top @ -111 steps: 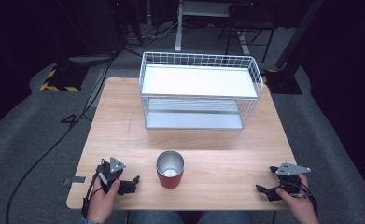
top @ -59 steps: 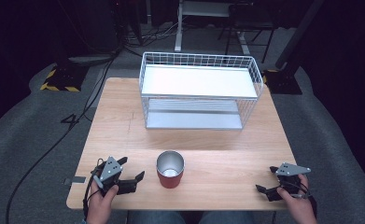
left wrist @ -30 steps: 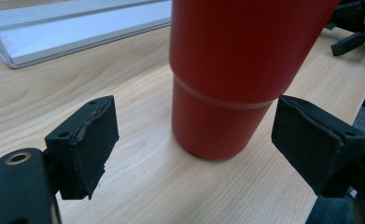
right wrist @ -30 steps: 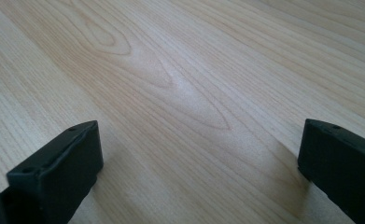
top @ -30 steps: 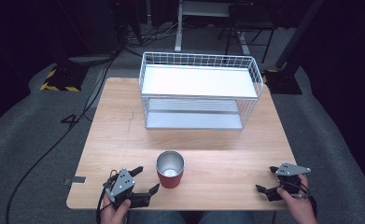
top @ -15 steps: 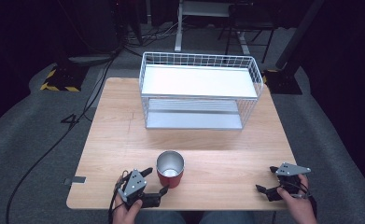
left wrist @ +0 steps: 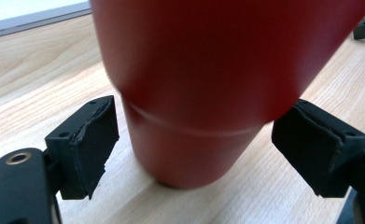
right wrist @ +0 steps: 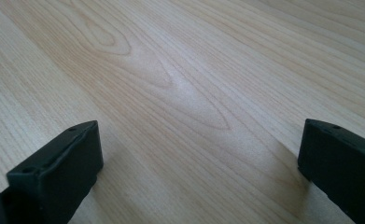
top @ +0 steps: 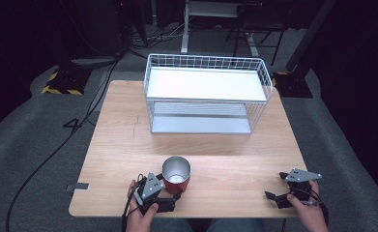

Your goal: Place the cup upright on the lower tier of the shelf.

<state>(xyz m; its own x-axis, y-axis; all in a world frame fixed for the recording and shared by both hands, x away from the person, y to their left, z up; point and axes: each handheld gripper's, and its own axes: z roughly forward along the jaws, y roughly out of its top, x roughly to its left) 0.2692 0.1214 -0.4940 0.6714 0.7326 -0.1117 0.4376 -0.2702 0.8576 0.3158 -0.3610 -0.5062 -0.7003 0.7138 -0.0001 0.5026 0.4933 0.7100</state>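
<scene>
From above, the red cup (top: 176, 174) stands near the desk's (top: 119, 145) front edge, the left gripper (top: 169, 195) at its base. Left gripper view: jaws wide, flanking the cup (left wrist: 208, 84), gaps both sides. Right gripper view: the right gripper's (right wrist: 194, 172) jaws wide over bare wood.

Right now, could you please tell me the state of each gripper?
Left gripper: open, jaws on either side of the red cup, not yet clamped.
Right gripper: open, holding nothing, above the table.
</scene>
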